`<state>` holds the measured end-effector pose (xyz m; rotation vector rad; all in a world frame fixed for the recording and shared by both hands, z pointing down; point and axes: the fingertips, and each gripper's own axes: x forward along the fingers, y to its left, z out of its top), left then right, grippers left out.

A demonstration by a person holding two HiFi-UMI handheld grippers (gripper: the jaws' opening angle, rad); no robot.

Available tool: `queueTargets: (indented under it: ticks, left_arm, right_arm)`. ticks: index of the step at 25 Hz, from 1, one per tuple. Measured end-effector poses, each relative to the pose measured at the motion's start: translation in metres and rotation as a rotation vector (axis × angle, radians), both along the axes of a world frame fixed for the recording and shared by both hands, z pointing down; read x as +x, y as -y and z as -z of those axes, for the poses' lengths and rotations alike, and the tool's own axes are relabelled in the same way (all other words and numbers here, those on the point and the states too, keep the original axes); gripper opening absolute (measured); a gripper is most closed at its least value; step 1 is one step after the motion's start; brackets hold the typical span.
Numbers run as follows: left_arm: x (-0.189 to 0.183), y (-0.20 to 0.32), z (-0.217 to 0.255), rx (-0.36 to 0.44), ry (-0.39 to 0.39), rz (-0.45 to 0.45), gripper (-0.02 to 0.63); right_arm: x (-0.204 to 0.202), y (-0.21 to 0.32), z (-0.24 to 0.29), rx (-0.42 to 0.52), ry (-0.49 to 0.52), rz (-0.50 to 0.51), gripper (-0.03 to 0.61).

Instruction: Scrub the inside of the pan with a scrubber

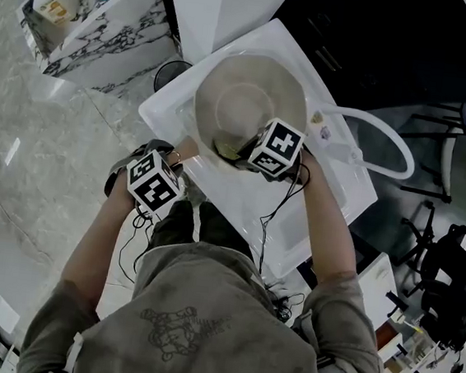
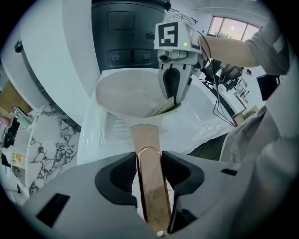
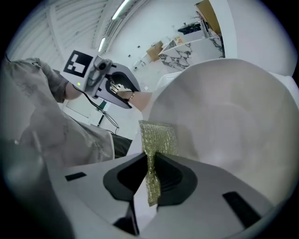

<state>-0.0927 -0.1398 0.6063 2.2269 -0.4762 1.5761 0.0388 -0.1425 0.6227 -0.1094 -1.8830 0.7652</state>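
Note:
A beige pan (image 1: 242, 100) lies tilted in a white sink tray (image 1: 239, 203). Its tan handle (image 2: 147, 154) runs back between the jaws of my left gripper (image 2: 149, 161), which is shut on it; in the head view this gripper (image 1: 155, 183) sits at the pan's near left. My right gripper (image 3: 152, 163) is shut on a yellow-green glittery scrubber (image 3: 156, 140), whose free end rests against the pan's inner wall (image 3: 229, 116) near the rim. In the left gripper view the right gripper (image 2: 173, 86) holds the scrubber (image 2: 164, 106) at the pan's near right edge.
The tray's raised rim (image 1: 333, 175) surrounds the pan. A white hose loop (image 1: 391, 140) lies to the right. A marble-patterned shelf (image 1: 93, 18) stands at the far left, and a dark appliance (image 2: 131, 37) rises behind the tray. Cables (image 1: 277, 203) hang from the right gripper.

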Motion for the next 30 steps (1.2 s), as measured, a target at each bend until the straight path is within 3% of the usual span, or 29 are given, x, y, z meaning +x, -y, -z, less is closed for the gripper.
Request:
queueTargets:
  ticks: [3,6,9,11,15,17,20,24,30]
  left_arm:
    - [0.001,0.0,0.0,-0.001,0.0,0.003,0.179]
    - [0.001,0.0,0.001,-0.001,0.0,0.008,0.179]
    - [0.001,0.001,0.001,0.003,-0.001,0.01,0.178]
    - [0.0,0.001,0.001,0.005,0.0,0.009,0.176]
    - [0.001,0.0,0.0,0.004,-0.003,0.006,0.178]
    - [0.001,-0.001,0.0,0.001,-0.007,0.007,0.178]
    - [0.0,0.0,0.001,0.003,-0.007,0.005,0.178]
    - [0.0,0.0,0.002,0.006,-0.008,0.005,0.176]
    - [0.0,0.001,0.001,0.005,-0.013,0.005,0.177]
  right_arm:
    - [-0.001,-0.005,0.024,-0.04,0.051,-0.007,0.066]
    - [0.0,0.016,0.044,0.075,0.063,-0.057,0.066]
    - [-0.004,0.059,0.058,0.324,0.071,-0.126,0.066]
    - [-0.007,0.088,0.061,0.539,0.039,-0.108,0.066]
    - [-0.002,0.138,0.048,1.063,-0.222,0.208,0.066]
    - [-0.002,0.151,0.036,1.192,-0.31,0.33,0.066]
    - [-0.001,0.17,0.022,1.279,-0.388,0.389,0.066]
    - [0.01,0.187,0.001,1.324,-0.483,0.502,0.066]
    - [0.043,0.178,-0.035,1.196,-0.579,0.593,0.066]
